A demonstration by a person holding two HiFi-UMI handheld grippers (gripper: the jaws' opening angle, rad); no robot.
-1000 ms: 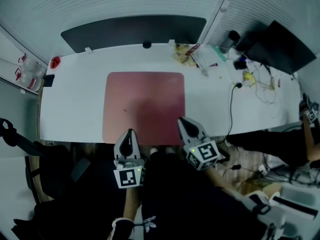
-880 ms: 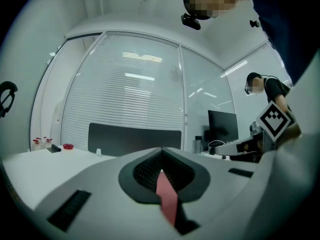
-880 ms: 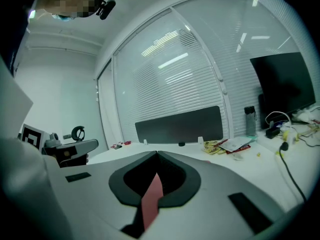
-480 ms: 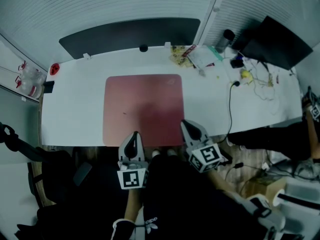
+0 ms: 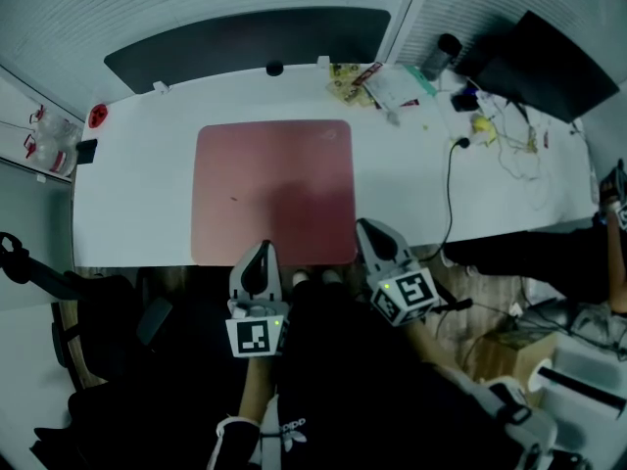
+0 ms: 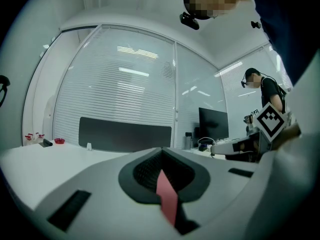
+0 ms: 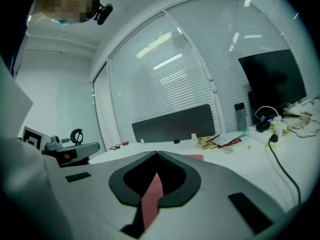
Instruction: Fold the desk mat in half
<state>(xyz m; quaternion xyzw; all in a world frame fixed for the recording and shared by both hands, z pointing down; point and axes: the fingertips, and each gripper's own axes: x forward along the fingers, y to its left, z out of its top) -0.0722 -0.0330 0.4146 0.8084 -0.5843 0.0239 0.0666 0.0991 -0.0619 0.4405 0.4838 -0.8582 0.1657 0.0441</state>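
Observation:
The pink desk mat (image 5: 274,189) lies flat and unfolded on the white desk (image 5: 137,204). My left gripper (image 5: 261,253) hovers at the mat's near edge, left of its middle, jaws together. My right gripper (image 5: 368,227) sits just off the mat's near right corner, also shut. In the left gripper view the left gripper (image 6: 161,156) has its jaws meeting, and a thin strip of the mat (image 6: 167,199) shows through the slit. The right gripper view shows the right gripper (image 7: 157,158) the same way, with the mat (image 7: 196,157) lying ahead. Neither holds anything.
A dark panel (image 5: 245,37) runs along the desk's back. Packets and papers (image 5: 377,84), a bottle (image 5: 443,52), a monitor (image 5: 534,62) and a black cable (image 5: 453,194) crowd the right side. A red object (image 5: 98,116) sits at far left. Another person's hand (image 5: 615,196) is at right.
The head view has shifted, so the desk and mat sit a little higher in the picture. Both grippers stay shut by the mat's near edge, and the mat is still flat.

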